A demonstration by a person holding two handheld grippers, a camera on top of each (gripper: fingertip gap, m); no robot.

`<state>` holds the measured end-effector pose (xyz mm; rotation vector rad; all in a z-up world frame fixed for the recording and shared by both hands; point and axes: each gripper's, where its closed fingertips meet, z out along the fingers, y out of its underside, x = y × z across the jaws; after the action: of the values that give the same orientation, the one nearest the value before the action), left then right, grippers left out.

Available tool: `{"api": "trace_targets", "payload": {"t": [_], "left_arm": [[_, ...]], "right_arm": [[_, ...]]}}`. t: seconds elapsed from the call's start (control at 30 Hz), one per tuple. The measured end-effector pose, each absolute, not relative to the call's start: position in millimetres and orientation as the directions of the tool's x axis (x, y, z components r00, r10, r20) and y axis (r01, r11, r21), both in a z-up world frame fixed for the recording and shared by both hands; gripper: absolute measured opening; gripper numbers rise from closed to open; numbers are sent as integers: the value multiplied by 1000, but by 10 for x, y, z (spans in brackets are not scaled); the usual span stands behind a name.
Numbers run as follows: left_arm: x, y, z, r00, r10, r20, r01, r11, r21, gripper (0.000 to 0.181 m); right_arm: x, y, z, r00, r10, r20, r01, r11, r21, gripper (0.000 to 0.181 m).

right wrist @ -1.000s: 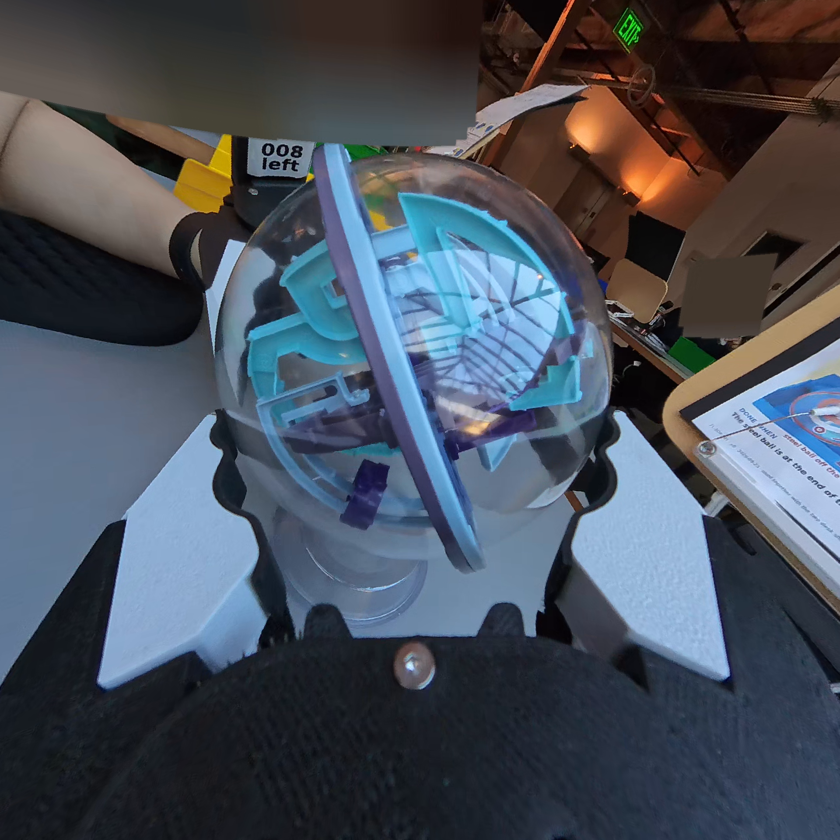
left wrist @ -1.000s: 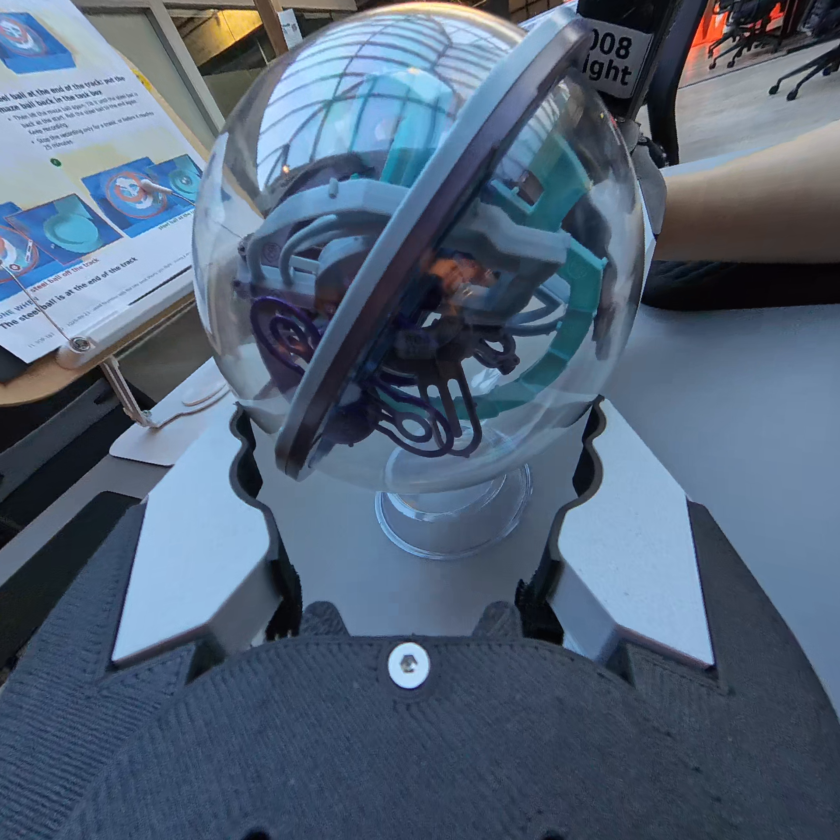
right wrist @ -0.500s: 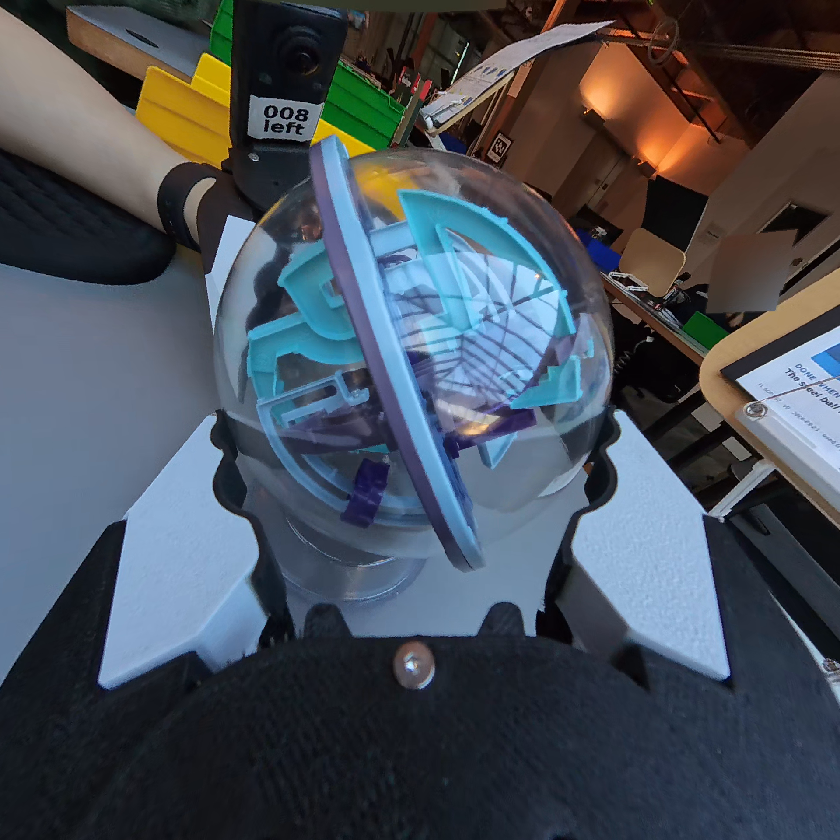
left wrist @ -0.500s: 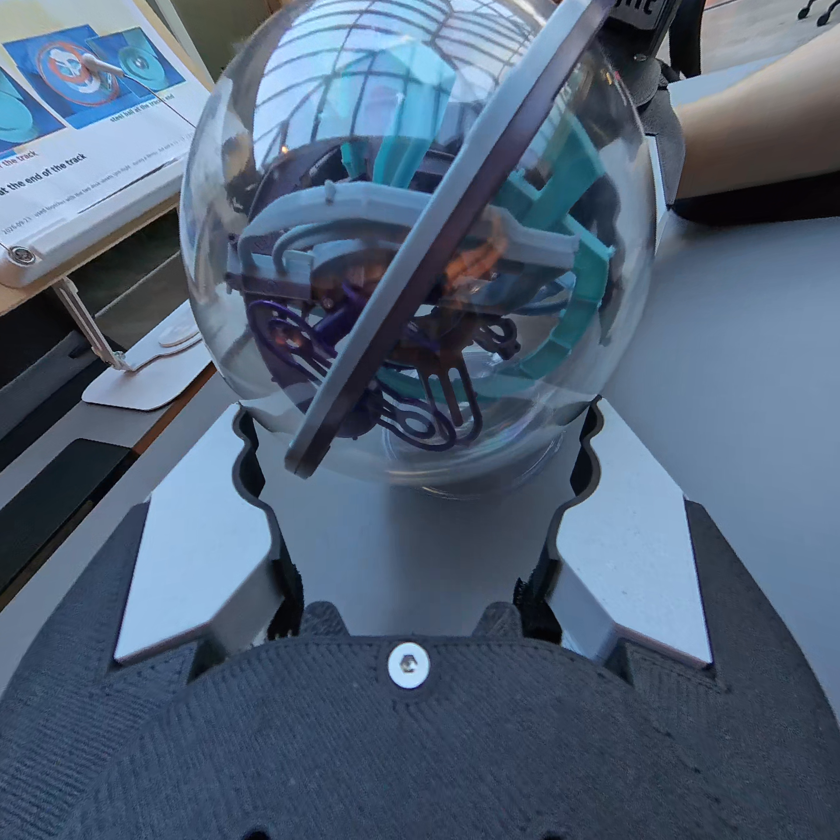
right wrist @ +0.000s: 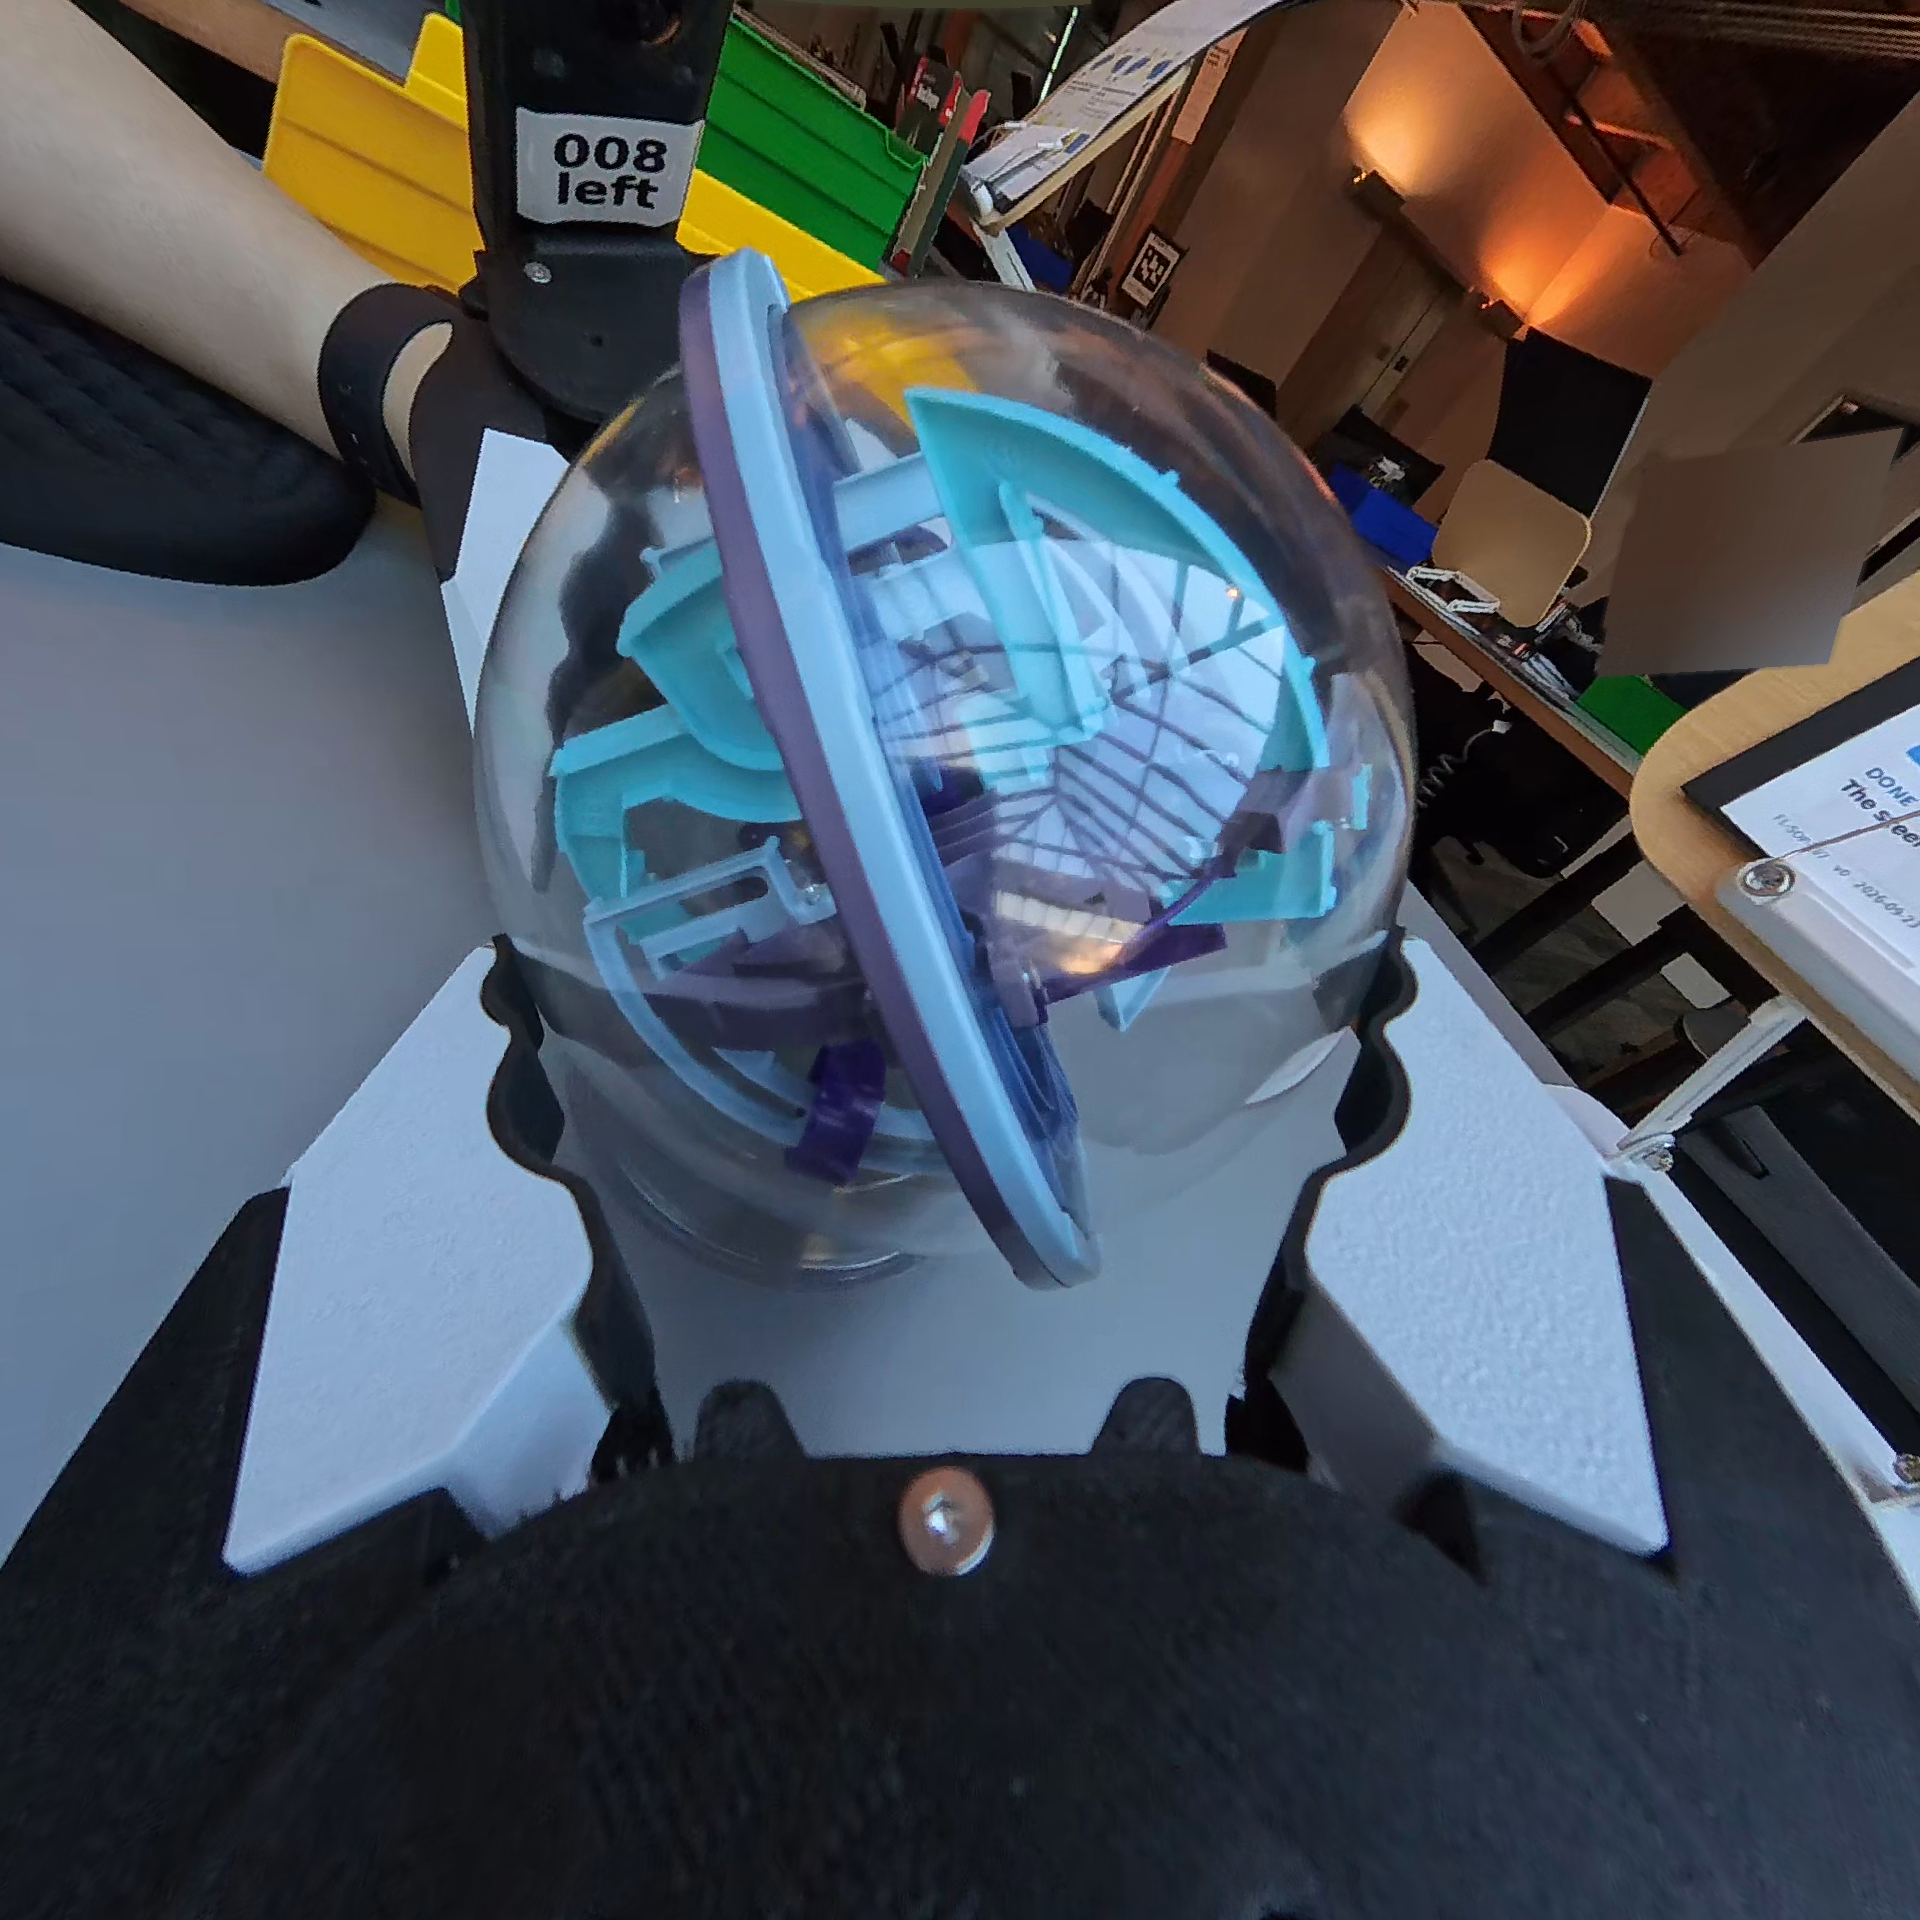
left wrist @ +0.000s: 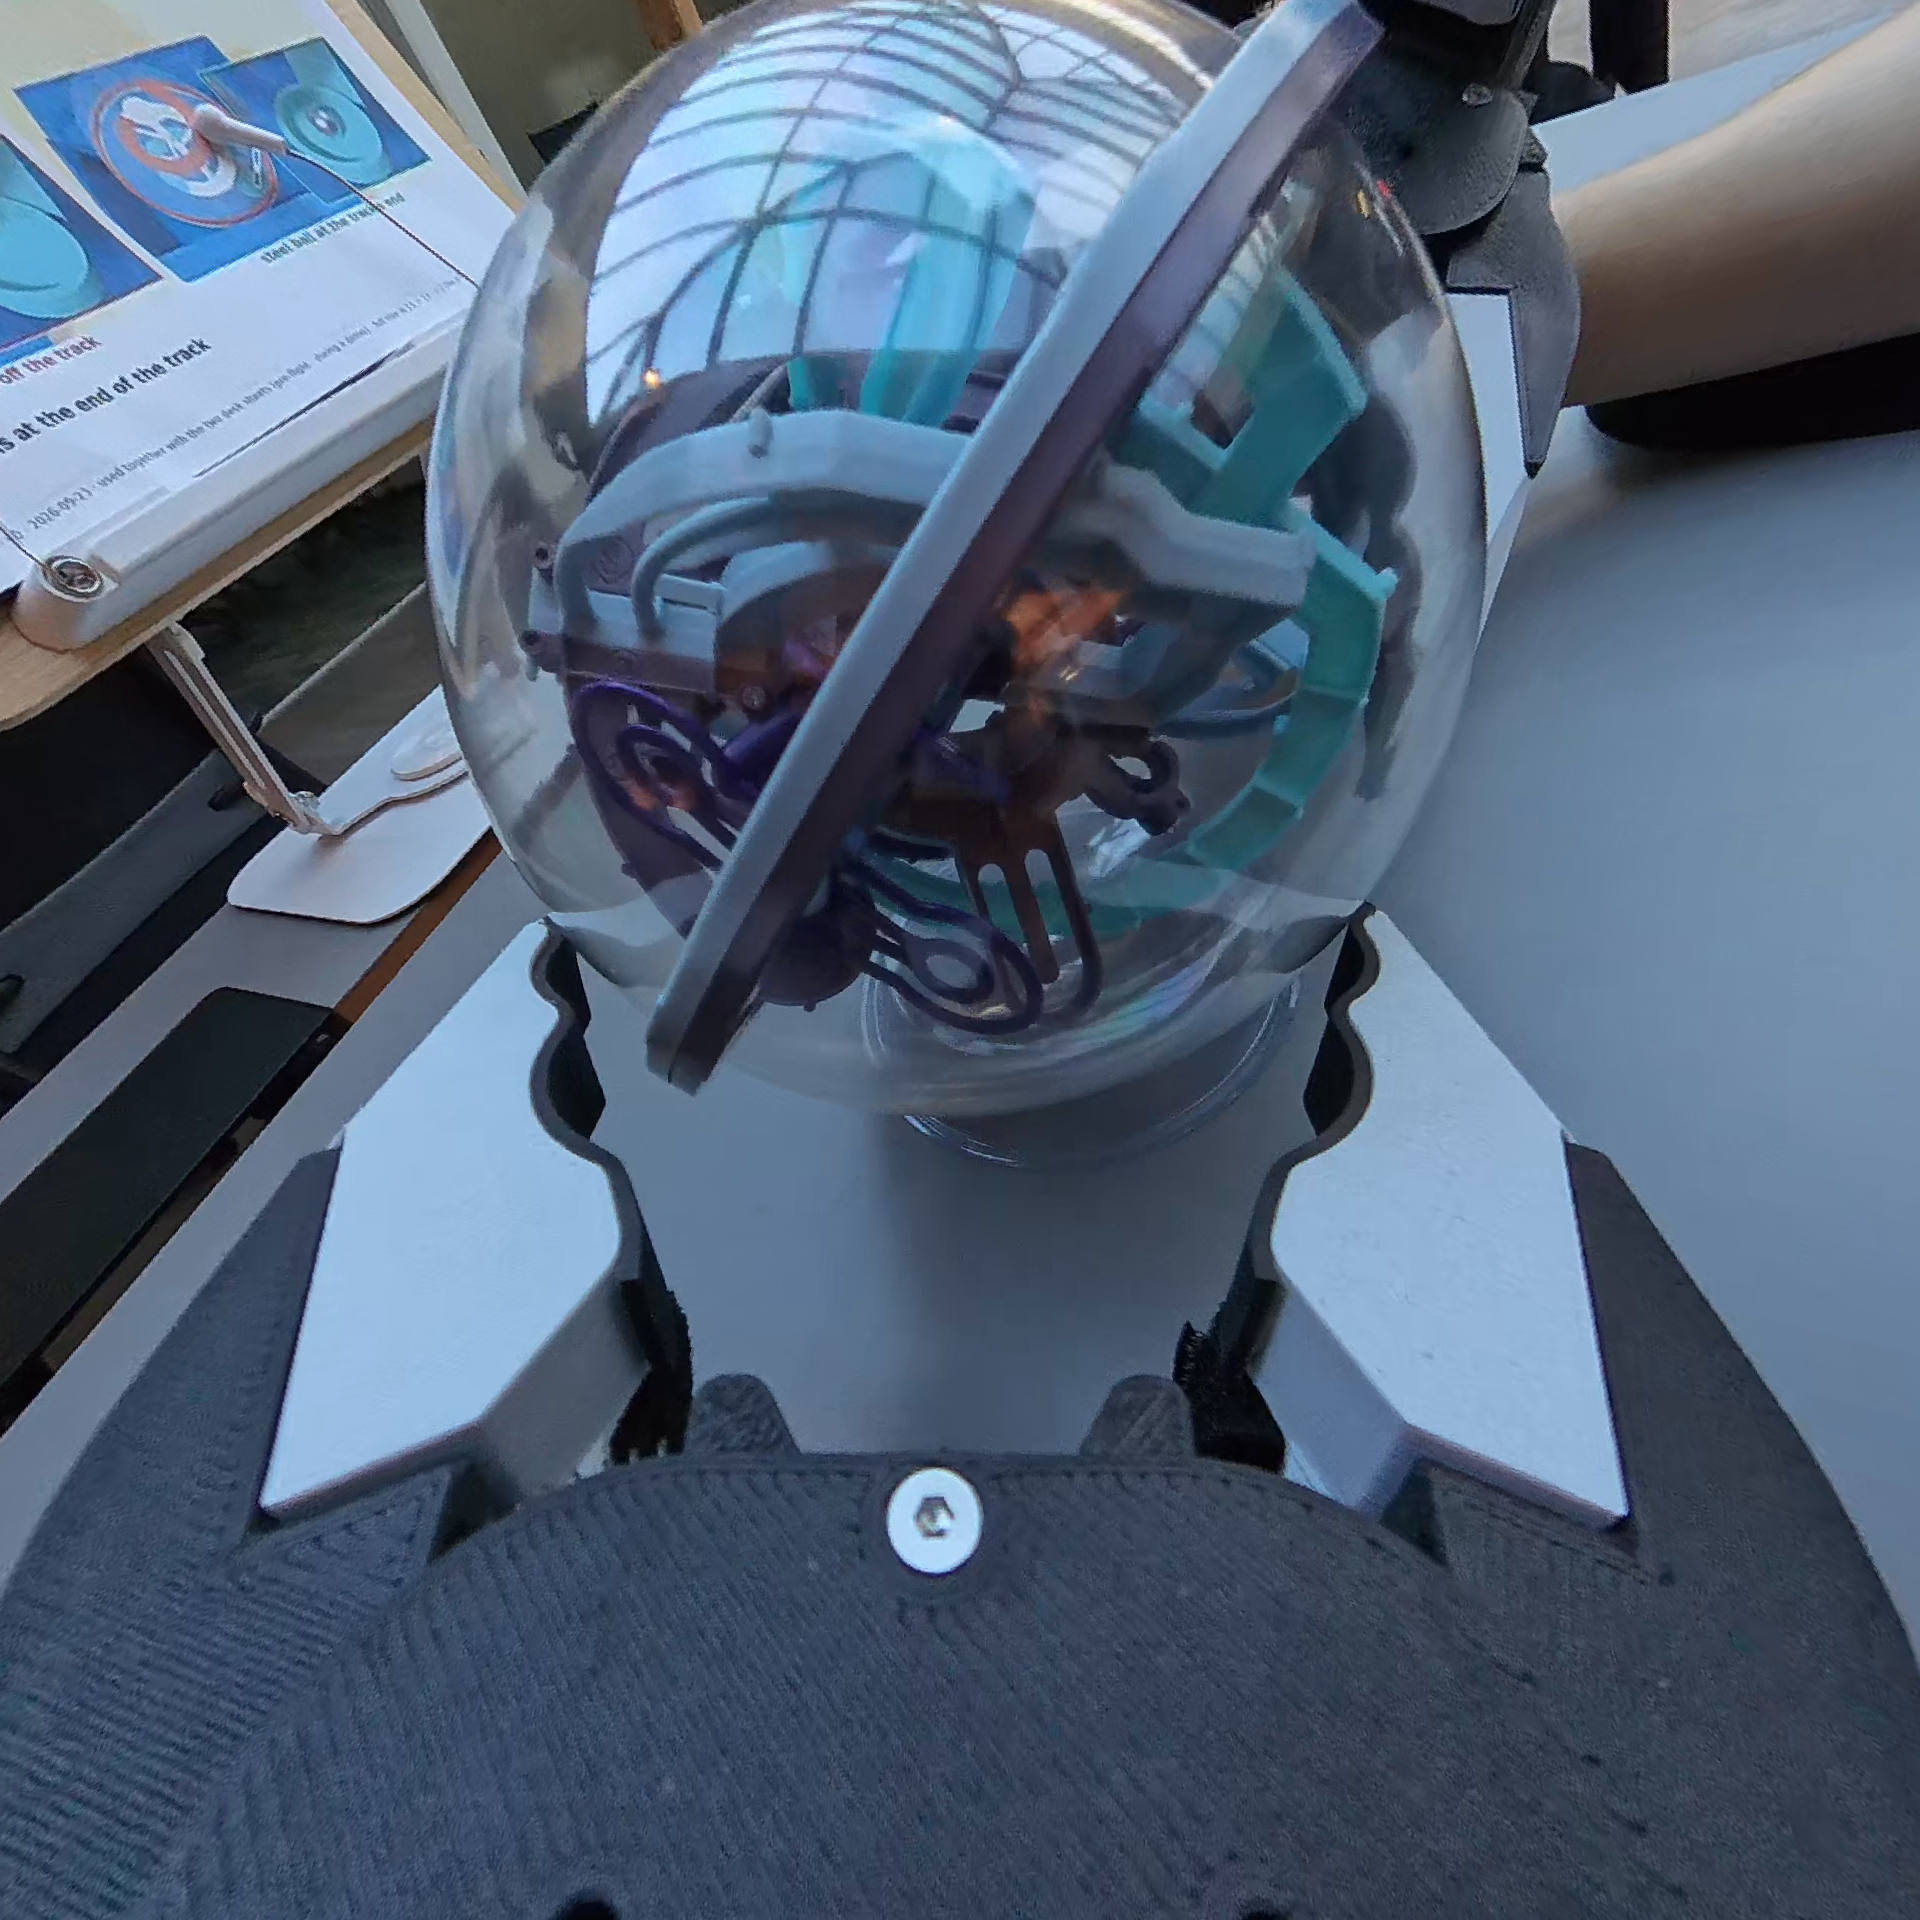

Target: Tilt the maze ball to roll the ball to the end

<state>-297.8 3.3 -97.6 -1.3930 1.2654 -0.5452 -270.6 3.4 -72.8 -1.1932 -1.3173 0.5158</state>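
Note:
The maze ball (left wrist: pixel 935 582) is a clear sphere with teal, grey and purple tracks and a grey-purple equator ring standing tilted. My left gripper (left wrist: pixel 956 945) is shut on it, one finger on each side of its lower half. My right gripper (right wrist: pixel 945 961) is shut on the same ball (right wrist: pixel 935 769) from the opposite side. The ball hangs just above its clear round stand (left wrist: pixel 1091 1132), which also shows in the right wrist view (right wrist: pixel 748 1257). I cannot make out the small steel ball among the tracks.
A grey table (left wrist: pixel 1683 852) lies under the ball. An instruction sheet on a wooden board (left wrist: pixel 187 312) stands at its edge and also shows in the right wrist view (right wrist: pixel 1829 831). A person's forearm (right wrist: pixel 156 208) rests on a black pad (right wrist: pixel 135 468). Yellow and green bins (right wrist: pixel 364 177) stand behind.
Both grippers have tipped and turned with the ball held fast between them. The ball has come down closer over the clear stand, whose stem no longer shows.

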Motion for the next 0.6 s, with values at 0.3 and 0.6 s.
{"api": "trace_targets", "payload": {"t": [0.3, 0.6], "left_arm": [[-2979, 28, -956, 319, -896, -308, -360, 186, -914, 139], [-2974, 20, -954, 317, -898, -305, -358, 185, -915, 139]], "right_arm": [[-2703, 43, -750, 257, 868, 426, 335, 333, -881, 153], [-2700, 30, -756, 276, 877, 394, 400, 268, -876, 154]]}}
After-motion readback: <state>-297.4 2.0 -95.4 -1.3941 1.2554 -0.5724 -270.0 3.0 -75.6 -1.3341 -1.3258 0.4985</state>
